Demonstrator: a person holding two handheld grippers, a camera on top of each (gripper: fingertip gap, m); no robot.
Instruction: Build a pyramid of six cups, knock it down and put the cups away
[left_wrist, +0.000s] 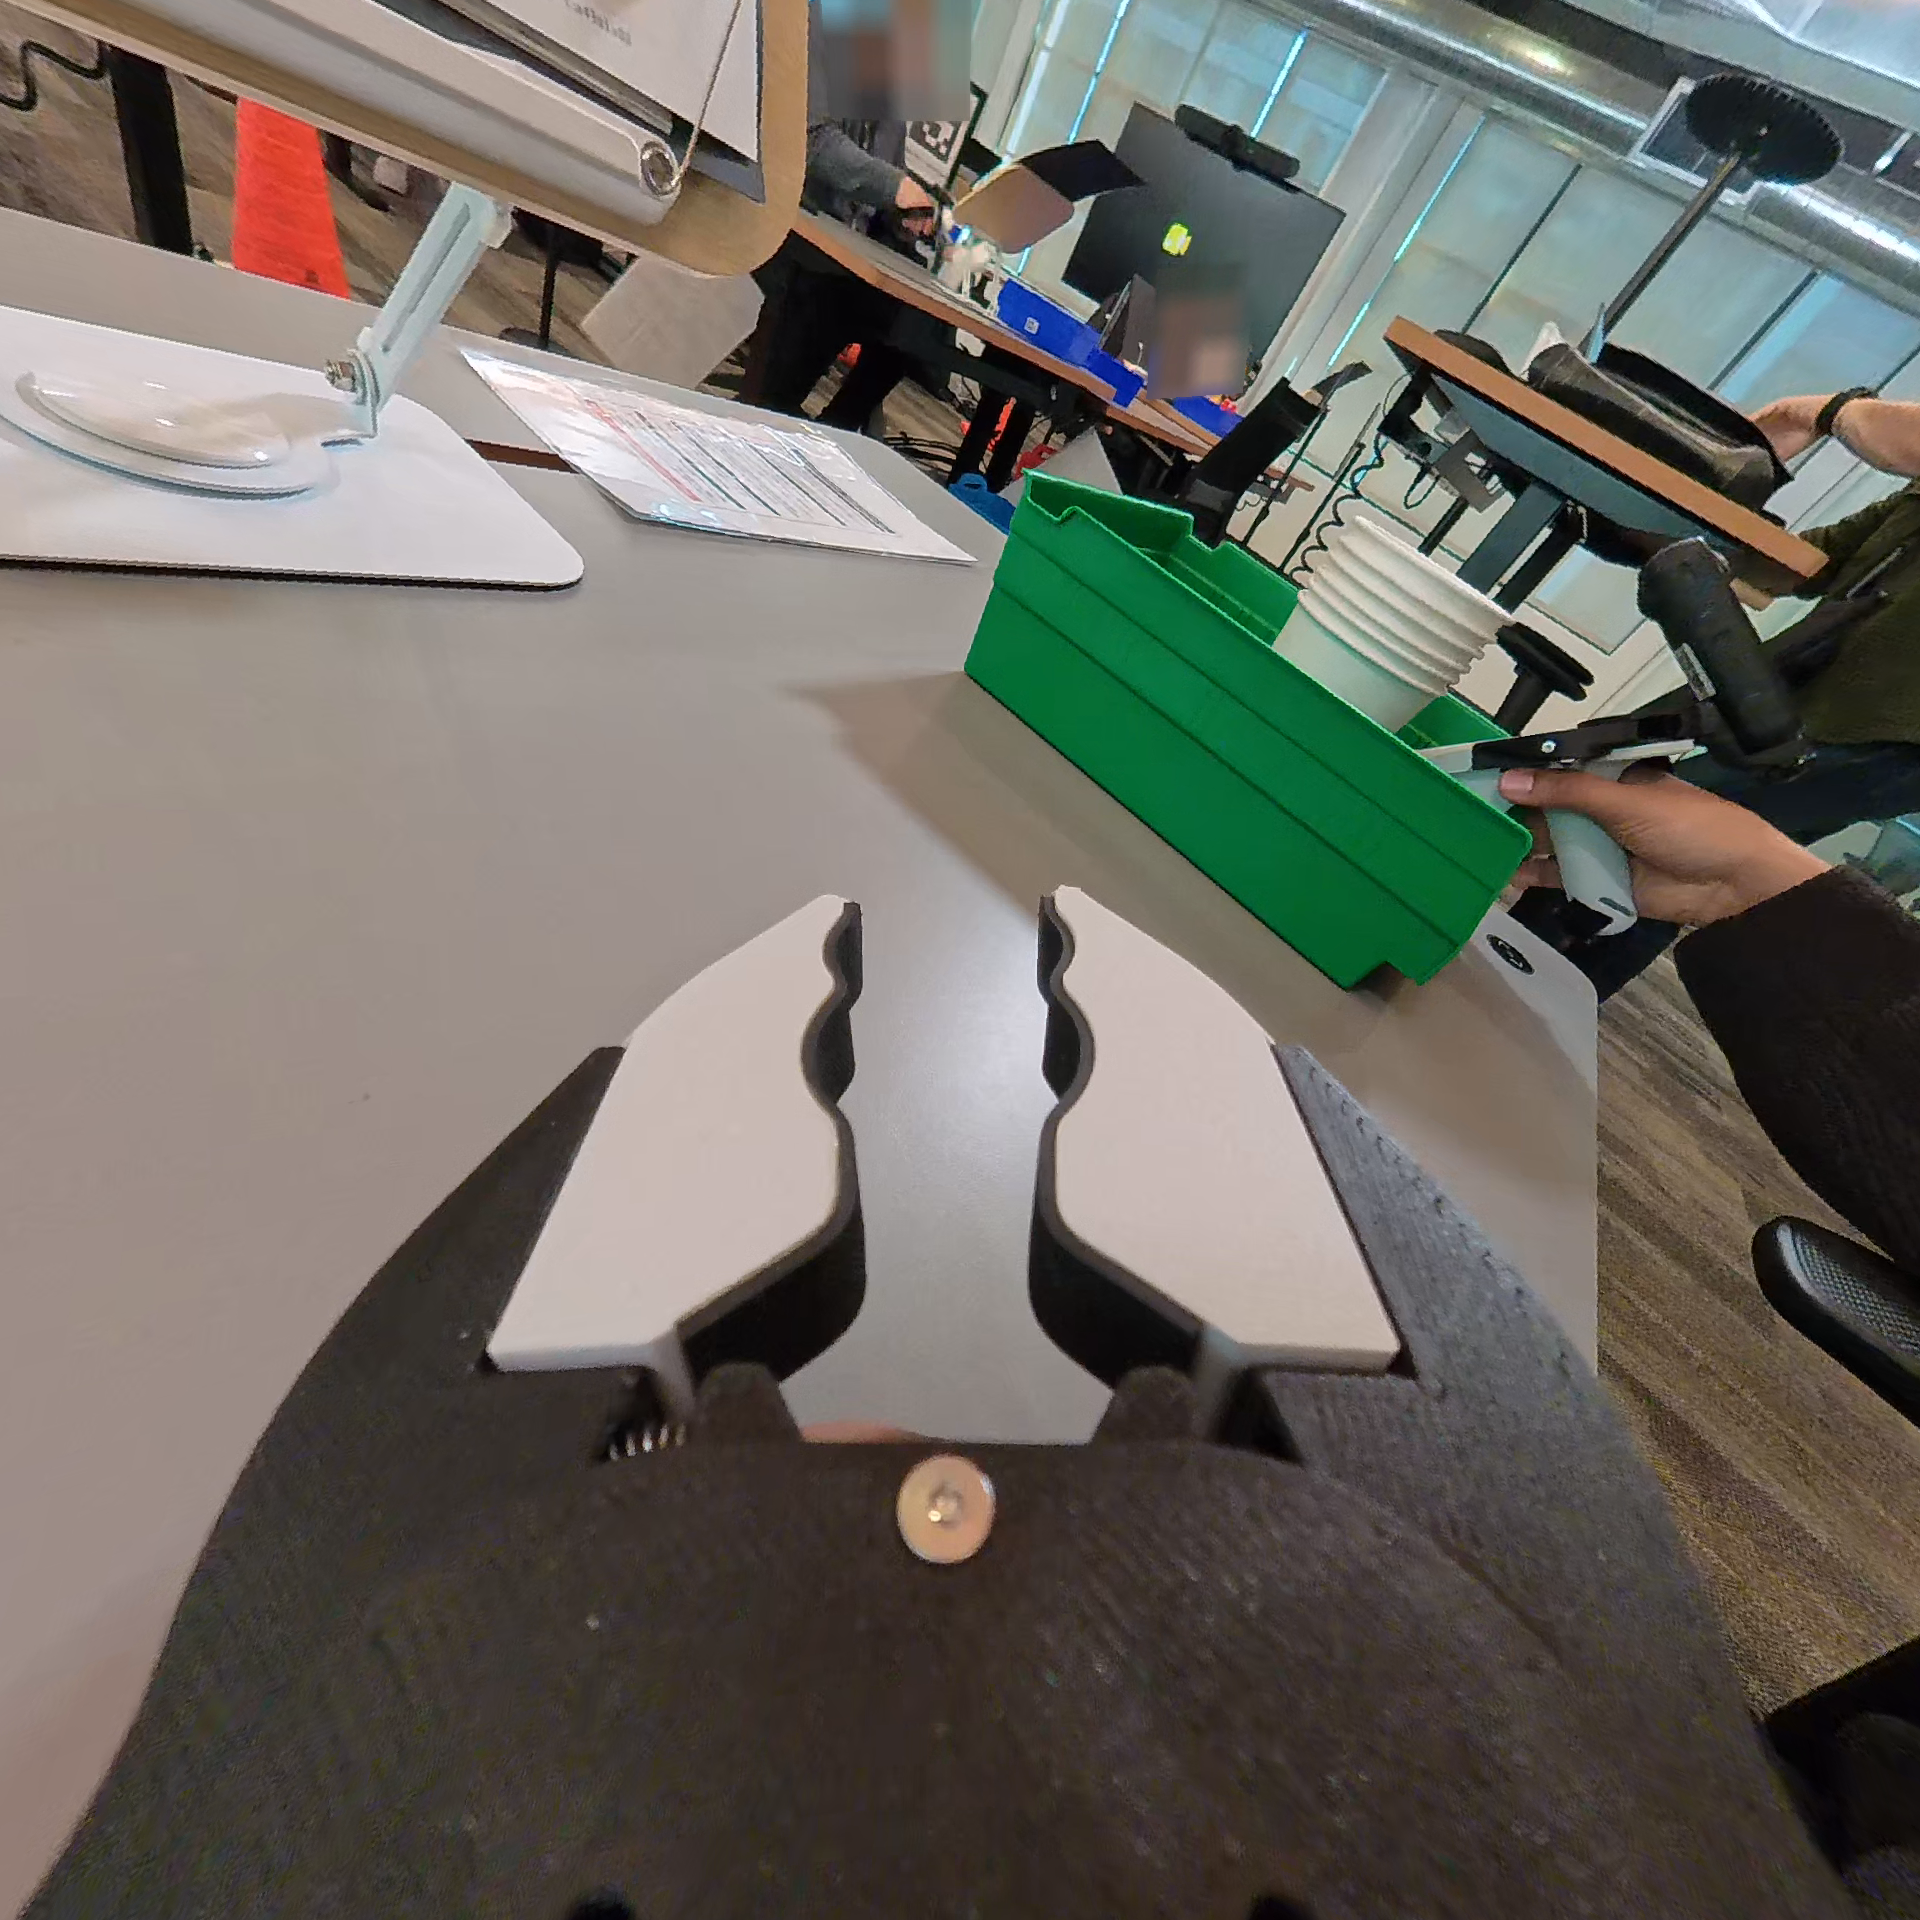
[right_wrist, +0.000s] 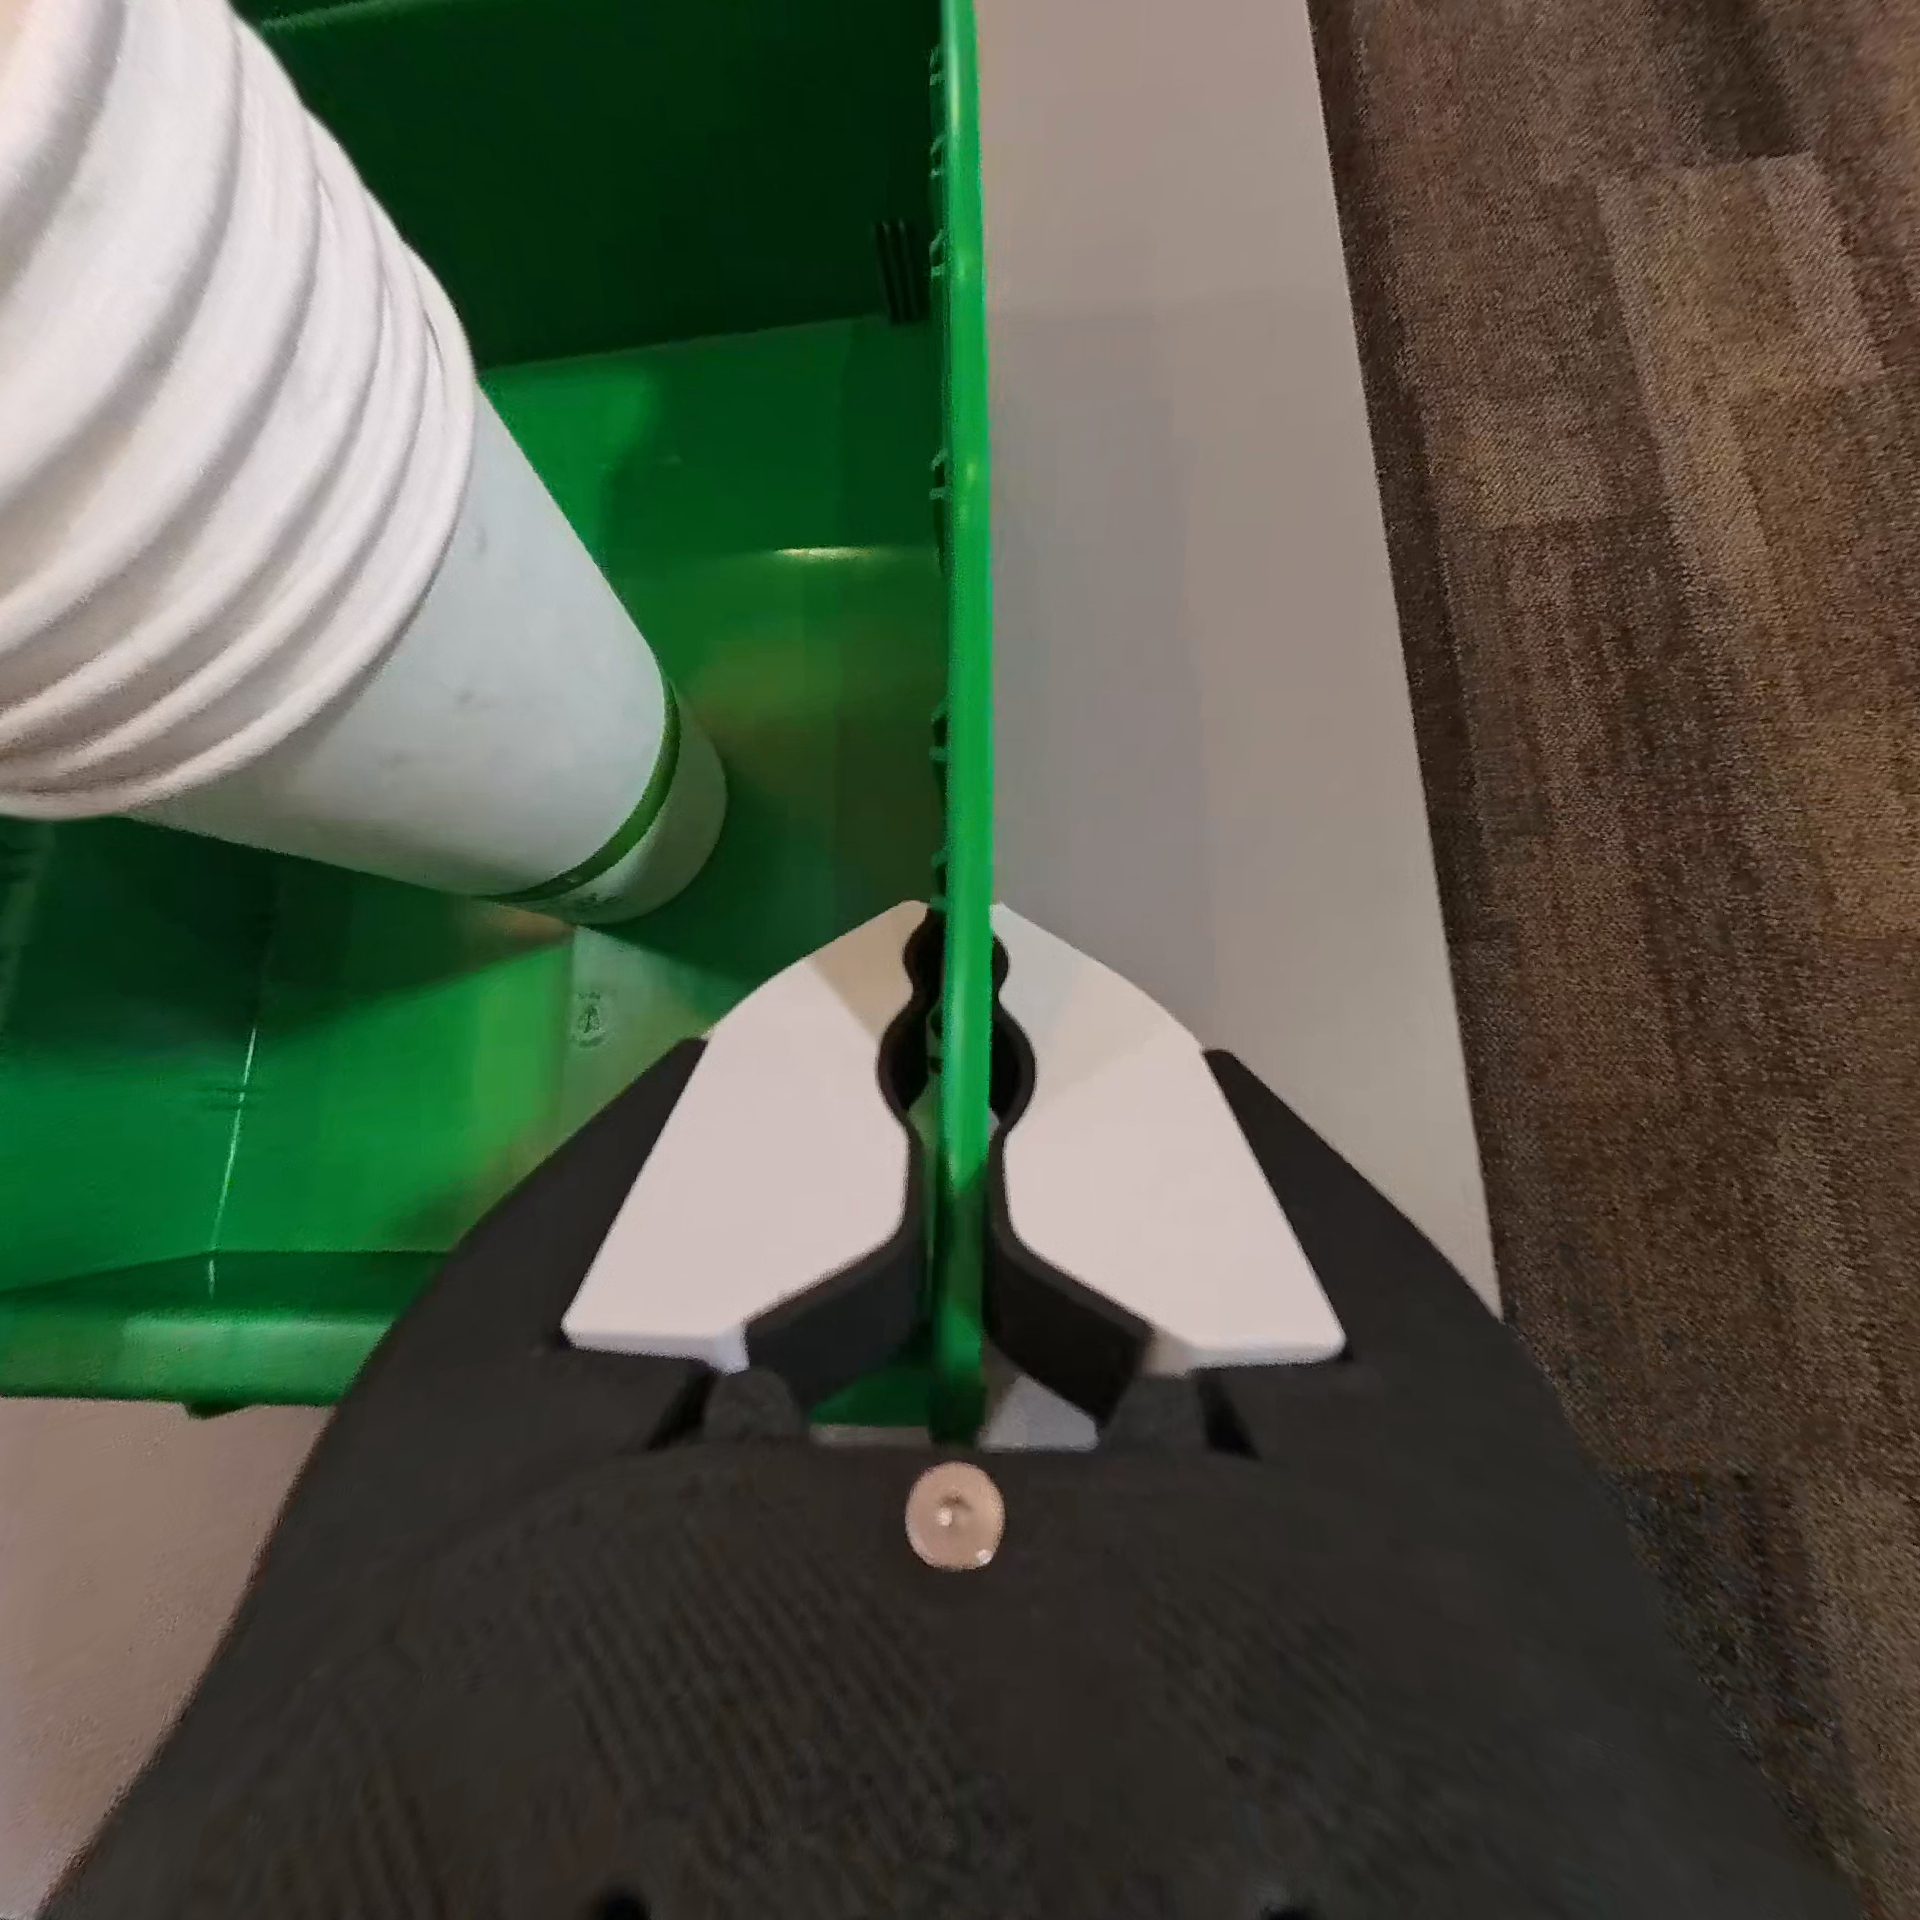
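The right gripper (right_wrist: 958, 914) has its jaws clamped on the thin side wall of a green bin (right_wrist: 961, 520), one finger inside the bin and the other outside against the wall. Just inside, to the left of the jaws, a stack of white paper cups (right_wrist: 260, 499) stands on the bin floor, its ribbed rims fanning out toward the top left. The wall runs straight up the middle of the right wrist view. Outside it lies a strip of pale counter (right_wrist: 1174, 520), and past the counter's edge is brown carpet (right_wrist: 1662, 727).

The left gripper (left_wrist: 948, 909) hangs over bare grey counter (left_wrist: 416, 831) with its jaws apart and nothing between them; only the counter surface shows in the gap. Ahead and to the right, well apart from these jaws, sits the green bin (left_wrist: 1195, 748) near the counter's right edge, with the paper cups (left_wrist: 1382, 623) rising from it. At the bin's right end a hand (left_wrist: 1662, 847) in a dark sleeve holds the right gripper (left_wrist: 1455, 764) against the bin's rim.

Toward the far left of the counter lie a white mat (left_wrist: 312, 520) with a lamp-like stand (left_wrist: 416, 312) bolted over it and a laminated sheet (left_wrist: 707, 468). Behind are other desks, a dark monitor (left_wrist: 1205, 239), blue boxes (left_wrist: 1049, 322) and an orange cone (left_wrist: 281, 187)
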